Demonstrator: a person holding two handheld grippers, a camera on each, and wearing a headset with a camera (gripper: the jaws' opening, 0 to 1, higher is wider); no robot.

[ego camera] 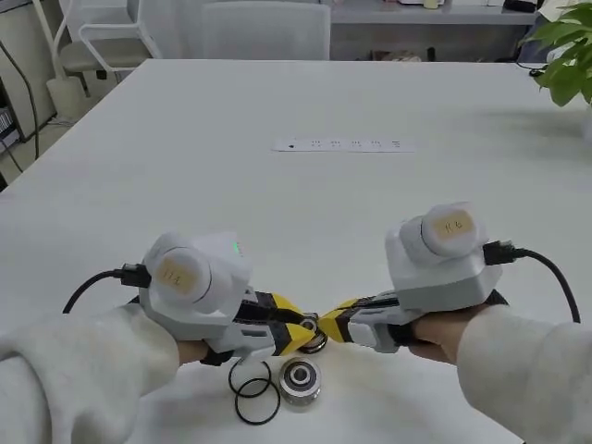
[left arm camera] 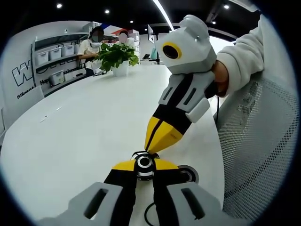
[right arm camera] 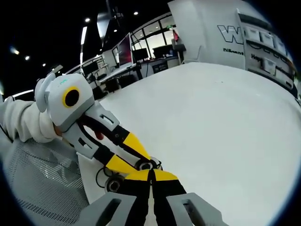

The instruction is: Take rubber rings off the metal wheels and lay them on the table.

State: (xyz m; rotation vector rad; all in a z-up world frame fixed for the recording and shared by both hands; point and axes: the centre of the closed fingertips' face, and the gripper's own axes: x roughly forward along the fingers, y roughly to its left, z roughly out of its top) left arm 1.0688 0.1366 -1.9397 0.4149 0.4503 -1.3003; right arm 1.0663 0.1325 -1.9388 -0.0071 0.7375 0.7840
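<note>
Prob midway, w/ 2 rubber rings (ego camera: 255, 396) on table (ego camera: 305, 203), metal wheel (left arm camera: 145, 165) clamped in left gripper (ego camera: 302, 336), right gripper (right arm camera: 151, 175) jaws pressed together beside it.

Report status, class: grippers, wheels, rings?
Left gripper shut on one wheel. Right gripper shut, tip at that wheel. Two rings and second wheel on table. Nothing blocking.

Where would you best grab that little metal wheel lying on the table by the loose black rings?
By its outer rim, from straight above. The metal wheel lies flat, round face up, so jaws can close across its width. In the head view the black rings lie close on its left, so set the jaws front and back.
</note>
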